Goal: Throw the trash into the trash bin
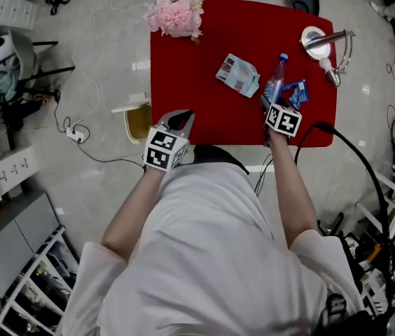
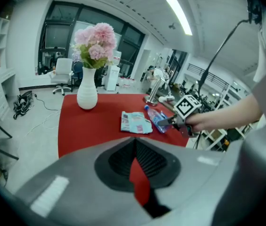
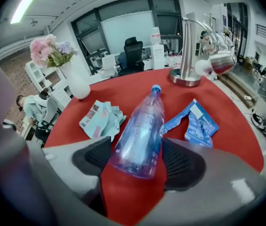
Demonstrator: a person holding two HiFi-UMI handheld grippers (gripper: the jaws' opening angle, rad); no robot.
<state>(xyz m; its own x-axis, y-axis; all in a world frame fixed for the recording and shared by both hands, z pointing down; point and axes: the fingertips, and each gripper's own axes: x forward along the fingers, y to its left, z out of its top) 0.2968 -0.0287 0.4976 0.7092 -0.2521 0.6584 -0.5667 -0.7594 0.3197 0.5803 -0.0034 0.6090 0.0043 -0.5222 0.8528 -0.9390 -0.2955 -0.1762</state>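
Far left, on the grey floor, a white power strip (image 1: 76, 134) lies among loose cables. A small tan trash bin (image 1: 139, 121) with a white lid swung open stands on the floor, just beside the left edge of the red-topped bench (image 1: 204, 110). A white vase of pink flowers (image 1: 176, 9) occupies the bench's far left corner, well apart from the bin. The left hand-held gripper (image 1: 182, 118) hangs over the bench's near left corner, just right of the bin. Its jaws are together with nothing between them. Mid-bench lies a crumpled pale-blue paper packet (image 1: 237, 74), clear of the other items. To its right, a clear plastic bottle with a blue cap (image 1: 276, 82) lies on its side on the bench, cap pointing away from the person. The right hand-held gripper (image 1: 267, 106) points down at the bottle with its jaws wide apart. One ribbed pad stands on each side of the bottle's lower end, and no squeeze is visible. A torn blue foil wrapper (image 1: 297, 93) lies just beside the bottle on its right. A chrome desk lamp (image 1: 316, 42) stands at the far right corner, apart from the gripper. A black cable (image 1: 355, 156) runs from the bench's near right corner across the floor. Between the bottle and the bin lie the packet, bare red surface and the left hand-held gripper.
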